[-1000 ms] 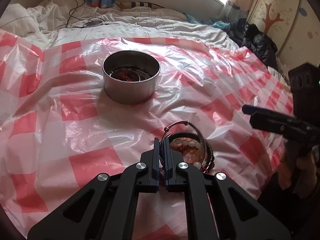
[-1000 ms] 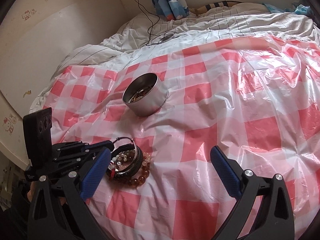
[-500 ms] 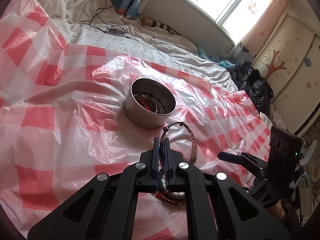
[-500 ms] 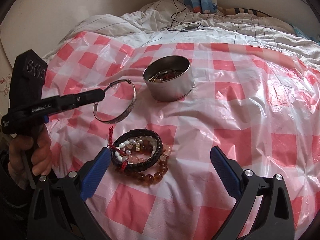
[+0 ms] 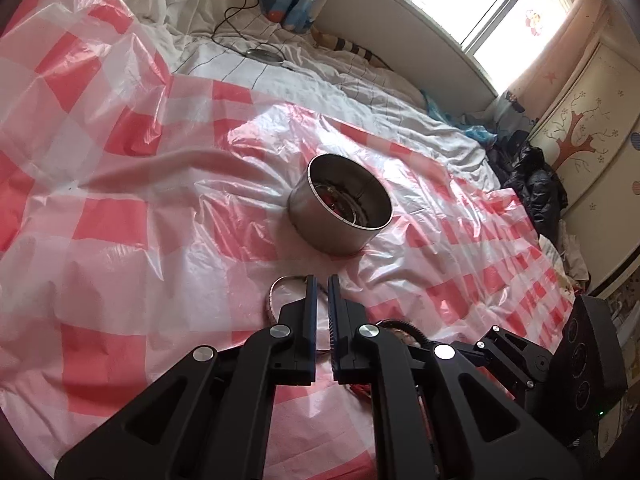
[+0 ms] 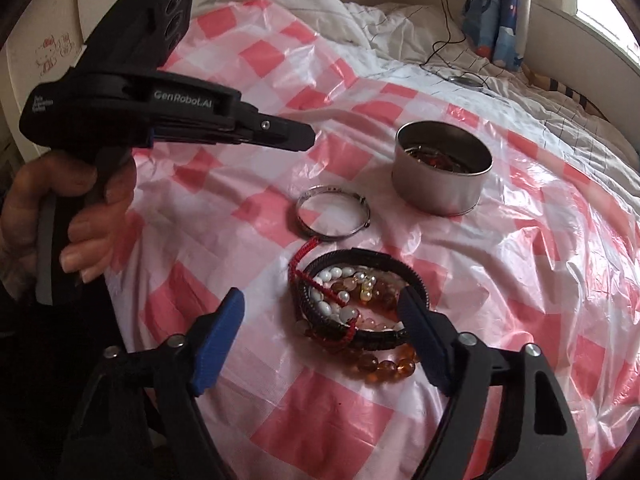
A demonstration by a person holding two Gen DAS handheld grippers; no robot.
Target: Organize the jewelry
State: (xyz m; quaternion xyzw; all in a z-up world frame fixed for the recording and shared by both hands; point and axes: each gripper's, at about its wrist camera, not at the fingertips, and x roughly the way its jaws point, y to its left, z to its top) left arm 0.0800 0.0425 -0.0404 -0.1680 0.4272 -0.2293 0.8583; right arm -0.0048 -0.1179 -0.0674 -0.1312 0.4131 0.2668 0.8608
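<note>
Right tool (image 6: pixel 320 340) closing over bracelet pile (image 6: pixel 356 308) near bed's front edge, pads not yet touching. Left tool (image 5: pixel 322 292) nearly shut, empty; bangle (image 6: pixel 332 216) lies between pile and tin (image 6: pixel 442 172). Straddle black band squarely, pinch one bracelet, avoid plastic sheet (image 6: pixel 520 280).

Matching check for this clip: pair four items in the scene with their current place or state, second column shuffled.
1. silver bangle
2. metal tin
3. left gripper
4. black bracelet

a. shut, empty, above the sheet
b. flat on the sheet between tin and pile
c. in the bead pile, between the right gripper's closing jaws
d. upright, jewelry inside

Pairs: 1-b, 2-d, 3-a, 4-c
</note>
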